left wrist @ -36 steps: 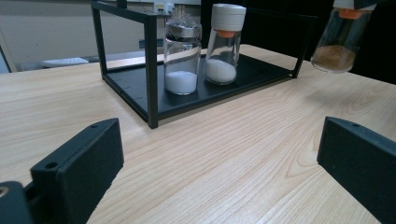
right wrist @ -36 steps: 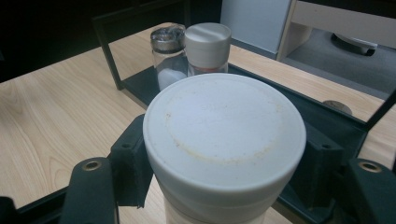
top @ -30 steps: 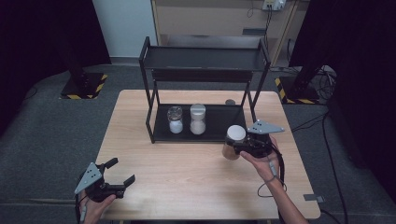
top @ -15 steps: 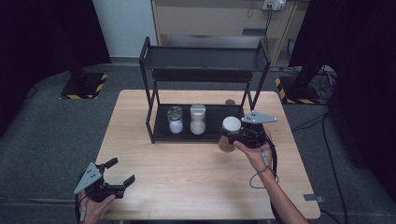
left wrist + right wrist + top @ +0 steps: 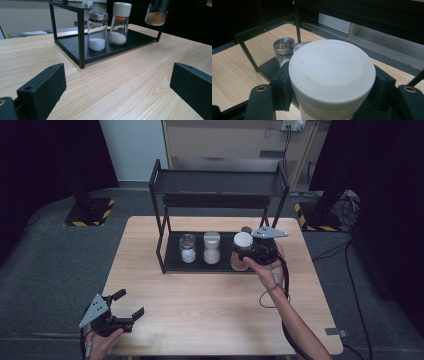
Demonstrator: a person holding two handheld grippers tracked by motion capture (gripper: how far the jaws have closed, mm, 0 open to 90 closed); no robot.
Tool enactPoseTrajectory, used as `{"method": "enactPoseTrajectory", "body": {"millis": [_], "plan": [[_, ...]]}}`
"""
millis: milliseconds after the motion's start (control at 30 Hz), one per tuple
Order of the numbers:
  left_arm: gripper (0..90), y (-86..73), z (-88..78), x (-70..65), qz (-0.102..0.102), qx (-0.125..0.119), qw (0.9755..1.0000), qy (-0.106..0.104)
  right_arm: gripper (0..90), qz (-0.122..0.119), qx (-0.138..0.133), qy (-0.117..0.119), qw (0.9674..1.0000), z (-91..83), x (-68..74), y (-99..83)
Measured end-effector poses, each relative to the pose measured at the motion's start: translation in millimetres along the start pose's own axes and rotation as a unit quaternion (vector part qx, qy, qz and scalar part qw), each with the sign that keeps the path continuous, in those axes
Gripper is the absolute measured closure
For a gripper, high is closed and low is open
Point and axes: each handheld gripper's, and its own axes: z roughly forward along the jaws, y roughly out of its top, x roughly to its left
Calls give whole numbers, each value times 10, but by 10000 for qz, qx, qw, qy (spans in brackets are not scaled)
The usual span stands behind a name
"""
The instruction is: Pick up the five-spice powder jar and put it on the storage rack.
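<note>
A black two-tier rack (image 5: 220,182) stands on the wooden table (image 5: 210,310). Two jars of white powder sit on its lower shelf: one with a metal lid (image 5: 187,248) (image 5: 97,32) and one with a white lid (image 5: 211,247) (image 5: 119,25). My right gripper (image 5: 245,254) (image 5: 332,85) is shut on a white-lidded jar of brown powder (image 5: 242,251) (image 5: 332,67) (image 5: 156,12). It holds this jar upright, lifted at the right end of the lower shelf, beside the other two. My left gripper (image 5: 130,302) (image 5: 117,85) rests open near the table's front left, with nothing between its jaws.
The rack's upper shelf (image 5: 220,190) hangs over the lower shelf and is bare. Its right posts (image 5: 280,205) stand close to my right hand. Cables trail from both grippers. Bare wood lies between the rack and the table's front edge.
My right gripper has carried the brown-powder jar left and away from me, from beside the rack's right side to the right end of the lower shelf. The left gripper has stayed put.
</note>
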Motion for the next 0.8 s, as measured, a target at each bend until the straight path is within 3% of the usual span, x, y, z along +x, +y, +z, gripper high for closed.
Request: {"method": "enactPoseTrajectory", "body": {"millis": [433, 800], "plan": [[0, -6, 1, 7, -12, -6, 10000, -12, 341, 145, 60, -368, 9992, 322, -55, 68], [0, -5, 5, 10, -7, 0, 10000, -29, 341, 280, 108, -614, 9977, 529, -100, -57]]}}
